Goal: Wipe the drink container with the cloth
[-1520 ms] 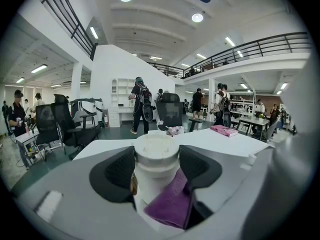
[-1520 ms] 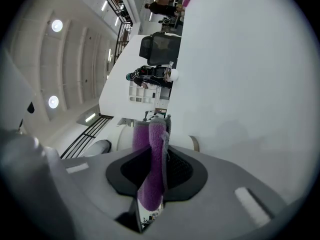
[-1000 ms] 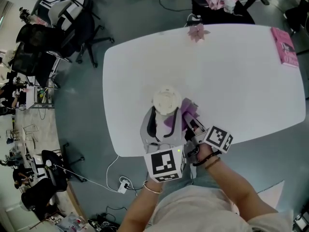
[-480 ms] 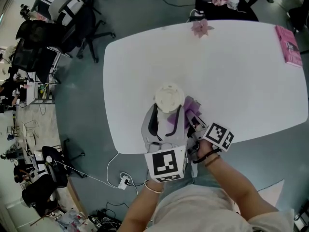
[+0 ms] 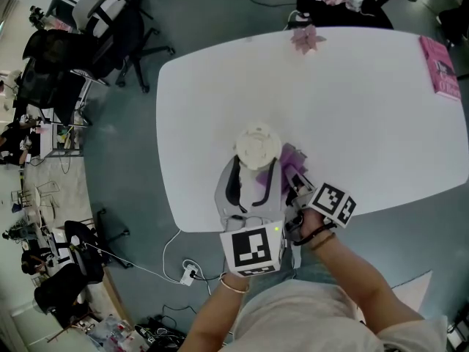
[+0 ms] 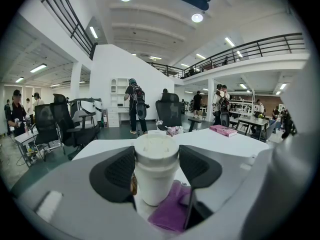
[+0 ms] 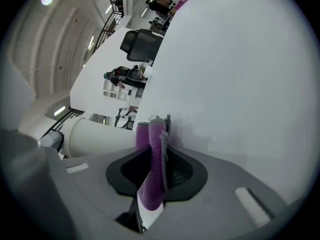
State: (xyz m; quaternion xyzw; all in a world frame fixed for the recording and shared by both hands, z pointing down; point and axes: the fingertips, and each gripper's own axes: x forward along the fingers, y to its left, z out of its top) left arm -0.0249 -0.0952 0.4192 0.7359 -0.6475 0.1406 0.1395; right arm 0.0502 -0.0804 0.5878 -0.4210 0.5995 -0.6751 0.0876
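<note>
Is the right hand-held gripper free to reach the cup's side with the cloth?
Probably yes: the right hand-held gripper, shut on the purple cloth, sits just beside the cup with nothing between them. The left hand-held gripper holds the cup.

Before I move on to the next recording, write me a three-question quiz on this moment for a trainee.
1. True or false: the right gripper is shut on the purple cloth.
2. Between the fingers of the left gripper stands: A) a glass bottle, B) the white lidded cup, C) nothing.
3. Fill in: in the head view, the cloth is at the cup's ____ side, by the person's own sides.

Key: 1 true; 2 B; 3 right.
</note>
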